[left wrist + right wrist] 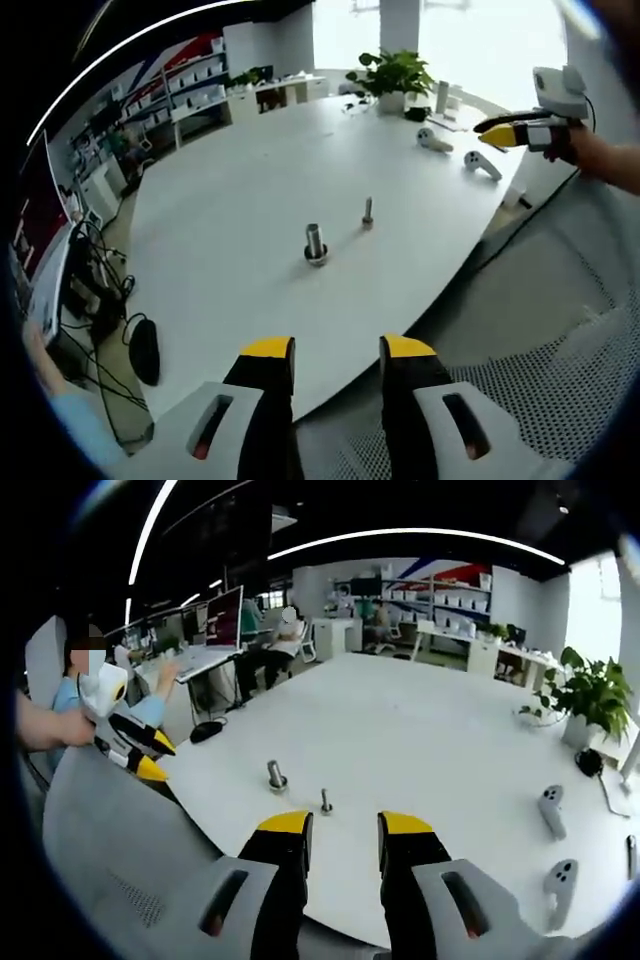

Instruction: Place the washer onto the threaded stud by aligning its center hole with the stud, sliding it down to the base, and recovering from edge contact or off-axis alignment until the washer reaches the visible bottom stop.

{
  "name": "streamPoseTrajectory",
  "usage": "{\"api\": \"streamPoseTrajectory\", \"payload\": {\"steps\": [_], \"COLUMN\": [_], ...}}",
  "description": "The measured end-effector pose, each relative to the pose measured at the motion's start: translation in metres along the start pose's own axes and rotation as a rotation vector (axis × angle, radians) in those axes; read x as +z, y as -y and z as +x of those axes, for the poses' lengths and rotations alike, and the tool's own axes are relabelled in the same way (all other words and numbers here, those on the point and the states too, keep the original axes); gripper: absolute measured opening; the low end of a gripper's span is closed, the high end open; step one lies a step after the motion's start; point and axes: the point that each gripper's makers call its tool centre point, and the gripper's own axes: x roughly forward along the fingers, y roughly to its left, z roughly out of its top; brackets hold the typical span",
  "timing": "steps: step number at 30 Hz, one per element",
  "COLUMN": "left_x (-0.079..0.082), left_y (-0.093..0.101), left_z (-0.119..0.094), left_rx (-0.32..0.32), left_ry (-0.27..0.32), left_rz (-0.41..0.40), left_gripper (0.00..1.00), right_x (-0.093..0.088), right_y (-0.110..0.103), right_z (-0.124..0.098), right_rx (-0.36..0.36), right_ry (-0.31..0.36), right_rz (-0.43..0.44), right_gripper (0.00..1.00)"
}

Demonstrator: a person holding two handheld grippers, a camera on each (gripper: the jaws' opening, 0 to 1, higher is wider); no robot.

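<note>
On the white table [220,230] a thick threaded stud [315,241] stands upright, with a darker ring round its foot. A thinner stud [367,211] stands just beyond it. My left gripper [338,350] hangs open before the table's near edge, nothing between its yellow tips. Both studs appear again in the right gripper view, the thick stud [276,775] and the thin stud [325,801], close ahead of my right gripper [345,825], which is open and holds nothing. Each gripper also shows in the other's view, hand-held off the table: the right gripper [500,133] and the left gripper [148,757].
Two white hand controllers [432,140] [482,164] lie near the far edge by a potted plant [390,75]. A grey mesh chair back [560,390] [110,850] sits between the grippers. People sit at desks [200,660] behind.
</note>
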Motion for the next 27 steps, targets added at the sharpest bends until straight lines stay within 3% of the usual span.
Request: {"api": "streamPoseTrajectory", "payload": {"steps": [11,27], "left_x": [0.007,0.017], "left_y": [-0.002,0.0], "left_z": [-0.003,-0.005], "left_rx": [0.007,0.002], "left_ry": [0.041,0.09], "left_rz": [-0.004,-0.014], "left_gripper": [0.32,0.32], "right_x": [-0.001,-0.009], "right_y": [0.001,0.011], "right_z": [0.001,-0.003], "right_rx": [-0.013,-0.047], "right_ry": [-0.007,-0.021], "right_rz": [-0.021,0.018], "right_gripper": [0.28,0.28]}}
